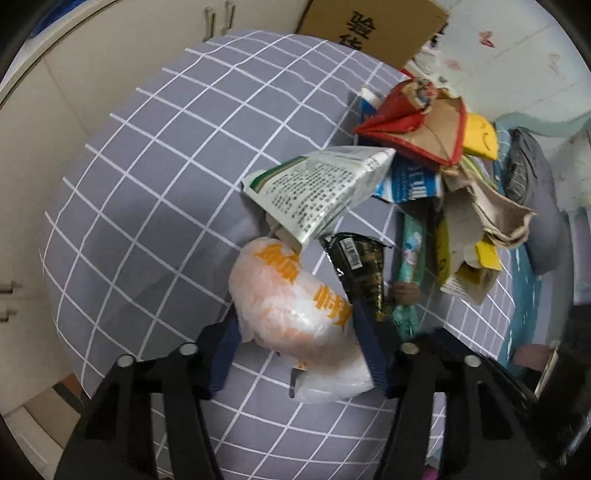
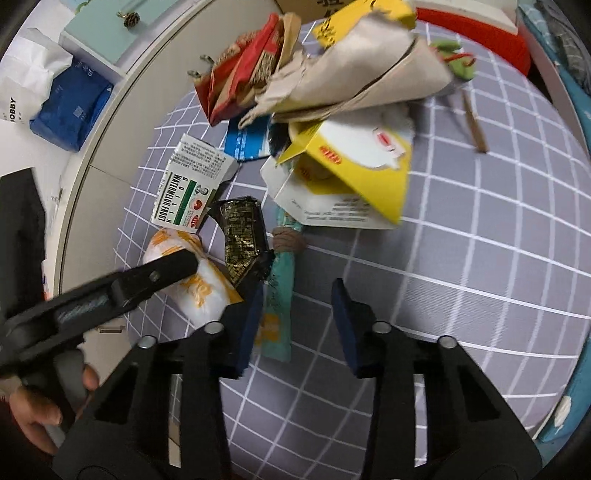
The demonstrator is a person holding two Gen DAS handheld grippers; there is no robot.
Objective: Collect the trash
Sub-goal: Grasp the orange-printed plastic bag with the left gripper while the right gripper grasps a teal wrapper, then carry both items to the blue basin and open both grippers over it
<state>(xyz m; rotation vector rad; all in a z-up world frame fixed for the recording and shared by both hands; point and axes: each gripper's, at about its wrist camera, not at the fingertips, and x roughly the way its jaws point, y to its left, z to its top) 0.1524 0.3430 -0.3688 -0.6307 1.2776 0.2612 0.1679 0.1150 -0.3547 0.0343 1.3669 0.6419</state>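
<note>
The left gripper [image 1: 295, 325] has its blue pads on either side of a crumpled white and orange plastic bag [image 1: 291, 306]; the pads touch the bag's sides, so it is pinching the bag against the grey checked cloth [image 1: 155, 177]. In the right wrist view a hand [image 2: 40, 410] holds this gripper's black handle.

The right gripper [image 2: 299, 314] stands spread, its pads apart over the cloth. A teal wrapper [image 2: 279, 295] lies between them, close against the left pad, and the pads do not press on it.

Just beyond the bag lie a black and gold wrapper [image 2: 243, 236] and a white and green box [image 2: 192, 184], the box's end resting over the bag's top edge. Farther out is a heap of trash: a yellow and white carton [image 2: 354, 162], a blue packet [image 2: 245, 142], torn brown paper [image 2: 354, 74] and a red carton [image 2: 240, 70]. A cardboard box [image 1: 373, 26] stands at the far edge of the cloth.
</note>
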